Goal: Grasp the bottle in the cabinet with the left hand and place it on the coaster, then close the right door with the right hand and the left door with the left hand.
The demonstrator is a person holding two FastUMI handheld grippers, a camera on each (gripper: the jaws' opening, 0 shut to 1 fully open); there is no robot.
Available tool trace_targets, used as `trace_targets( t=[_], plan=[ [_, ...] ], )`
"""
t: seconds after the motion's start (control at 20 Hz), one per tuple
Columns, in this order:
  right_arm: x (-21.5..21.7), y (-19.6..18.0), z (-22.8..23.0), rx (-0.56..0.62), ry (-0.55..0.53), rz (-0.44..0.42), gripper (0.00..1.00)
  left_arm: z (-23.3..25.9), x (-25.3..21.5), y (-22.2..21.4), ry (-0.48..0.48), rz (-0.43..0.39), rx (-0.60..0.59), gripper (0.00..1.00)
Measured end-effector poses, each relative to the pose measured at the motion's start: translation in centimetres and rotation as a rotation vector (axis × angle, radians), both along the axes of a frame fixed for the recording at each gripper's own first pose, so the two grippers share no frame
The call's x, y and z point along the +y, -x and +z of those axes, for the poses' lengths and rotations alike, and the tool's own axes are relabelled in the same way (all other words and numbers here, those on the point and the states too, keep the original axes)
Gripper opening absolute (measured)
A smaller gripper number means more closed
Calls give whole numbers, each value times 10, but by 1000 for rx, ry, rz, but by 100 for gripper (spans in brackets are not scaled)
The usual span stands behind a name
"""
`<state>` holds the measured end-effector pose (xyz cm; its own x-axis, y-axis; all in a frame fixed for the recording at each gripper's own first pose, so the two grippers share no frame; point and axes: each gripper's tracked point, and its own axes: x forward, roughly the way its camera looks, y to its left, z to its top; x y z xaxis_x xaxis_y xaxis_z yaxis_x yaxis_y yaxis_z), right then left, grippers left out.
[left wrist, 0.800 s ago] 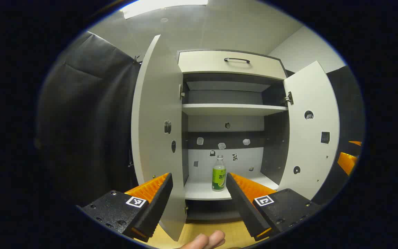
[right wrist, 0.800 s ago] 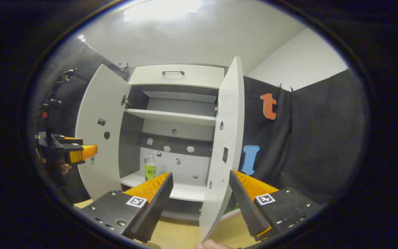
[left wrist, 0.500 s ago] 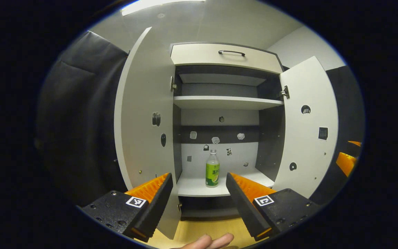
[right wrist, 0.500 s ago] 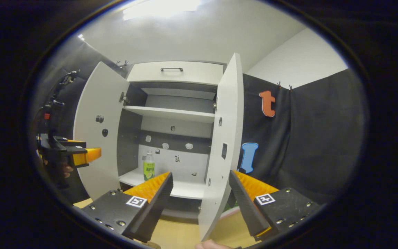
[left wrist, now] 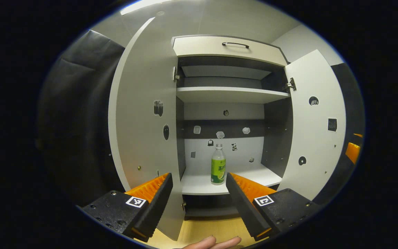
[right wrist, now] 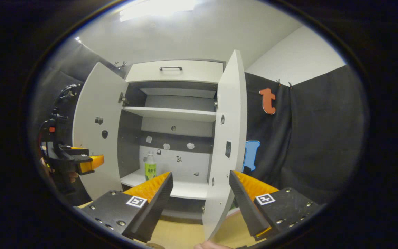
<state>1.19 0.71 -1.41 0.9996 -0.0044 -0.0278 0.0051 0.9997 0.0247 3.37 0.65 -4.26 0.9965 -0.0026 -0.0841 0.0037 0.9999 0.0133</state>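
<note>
The bottle stands upright on the lower shelf of the cabinet, untouched, so nothing of the task looks done yet: the grasp, the carry to the coaster and both door closings are all still ahead. I can't spot the coaster from either view. The left gripper is out in front of the cabinet, well short of the bottle, with its fingers spread wide and nothing between them; the bottle sits almost on its line of aim. The right gripper also has its fingers apart and empty, with the edge of the right door showing between them. The left door hangs wide open too.

Against the frames from a moment earlier, the cabinet and bottle loom a little larger in the left gripper view, which suggests the left gripper has crept closer. The right gripper's outlook has hardly shifted.
</note>
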Motion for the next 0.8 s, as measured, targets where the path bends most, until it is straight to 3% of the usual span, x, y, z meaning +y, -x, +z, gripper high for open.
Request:
trace_targets(
  t=[0.25, 0.35, 0.4, 0.55, 0.6, 0.75, 0.8],
  plan=[
    [7, -8, -8, 7, 22, 1, 99, -21, -6, -22, -11, -10, 27, 98],
    [8, -13, -10, 12, 11, -5, 94, -29, -11, -34, -15, -13, 30, 98],
    [6, -17, -12, 18, -6, -6, 98, -32, -15, -41, -16, -19, 23, 98],
    [3, -23, -14, 40, -25, -11, 99, -47, -27, -65, -14, -43, 24, 98],
    [1, -25, -13, 38, -25, -13, 94, -51, -31, -72, -7, -55, 17, 98],
    [-6, -26, -16, 46, -7, -32, 98, -62, -44, -97, 2, -82, 20, 98],
    [-6, -26, -17, 52, -9, -32, 94, -65, -48, -107, 2, -85, 16, 98]
  ],
)
